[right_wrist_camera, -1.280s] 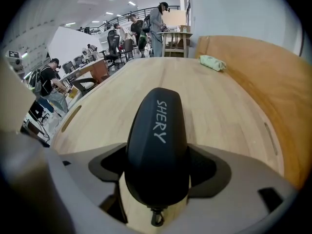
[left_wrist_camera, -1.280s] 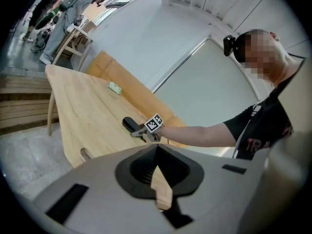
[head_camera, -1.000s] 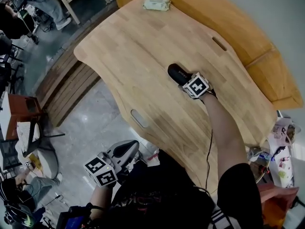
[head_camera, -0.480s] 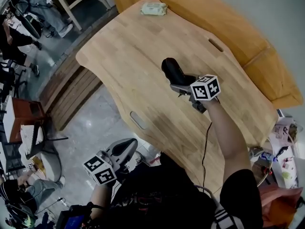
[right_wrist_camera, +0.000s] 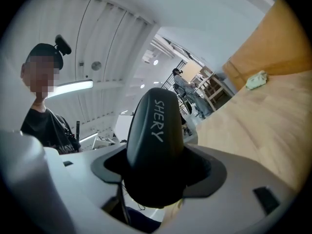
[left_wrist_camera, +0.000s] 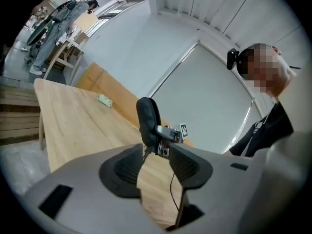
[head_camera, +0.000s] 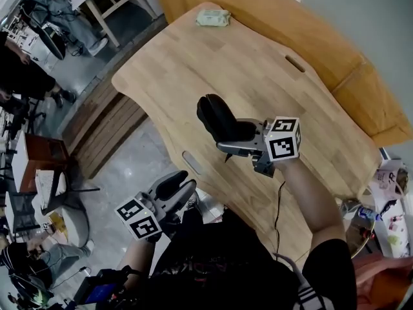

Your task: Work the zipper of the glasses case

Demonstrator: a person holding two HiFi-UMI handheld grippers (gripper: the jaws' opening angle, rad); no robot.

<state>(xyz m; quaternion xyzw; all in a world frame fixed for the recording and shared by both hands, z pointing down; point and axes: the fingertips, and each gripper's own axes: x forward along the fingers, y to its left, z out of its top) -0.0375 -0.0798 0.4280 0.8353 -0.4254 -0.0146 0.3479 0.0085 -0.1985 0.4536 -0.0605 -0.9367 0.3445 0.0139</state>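
The right gripper (head_camera: pixel 233 139) is clamping the case (head_camera: pixel 215 116) by one end. Both pads are pressing on its black shell, and the rest of the case is projecting beyond the jaws toward 10 o'clock in the head view. The case is hanging in the air above the table (head_camera: pixel 258 70), clear of the wood and near the tabletop's 7 o'clock edge. In the right gripper view the case is filling the jaw gap, with the white lettering "SHERY" facing the camera.

The left gripper (head_camera: pixel 175 187) is hovering off the table at 7 o'clock from the case, well apart from it, over the floor (head_camera: pixel 122 173). Its jaws are opening, and nothing is lying between them. Through the gap, the left gripper view is showing the table and, farther off, the case standing on end in the right gripper.

A green packet (head_camera: pixel 213 18) is lying at the table's 12 o'clock end. A thin cable (head_camera: pixel 279 196) is hanging beneath the right gripper.
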